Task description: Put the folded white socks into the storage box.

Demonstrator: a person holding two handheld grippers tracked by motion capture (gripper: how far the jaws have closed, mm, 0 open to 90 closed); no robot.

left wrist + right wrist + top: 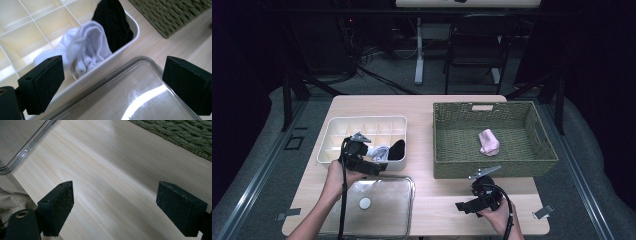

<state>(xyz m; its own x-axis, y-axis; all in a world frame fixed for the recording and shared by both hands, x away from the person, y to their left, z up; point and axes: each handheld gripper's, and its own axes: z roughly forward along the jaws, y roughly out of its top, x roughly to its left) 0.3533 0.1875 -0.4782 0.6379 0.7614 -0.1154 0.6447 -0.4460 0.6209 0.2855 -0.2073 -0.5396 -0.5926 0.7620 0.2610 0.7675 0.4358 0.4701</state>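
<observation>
left tongs (pixel 113 85) are gaping open and empty just beside a white sock (pixel 85 47) lying in the divided tray (pixel 130 37); right tongs (pixel 122 210) are hovering open over the bare tabletop (pixel 105 170).

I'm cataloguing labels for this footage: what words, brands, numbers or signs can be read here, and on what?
None can be read: the divided tray, woven basket, clear lid, white sock, black sock and pink sock show no print. The lid's white round spot is blank.
</observation>
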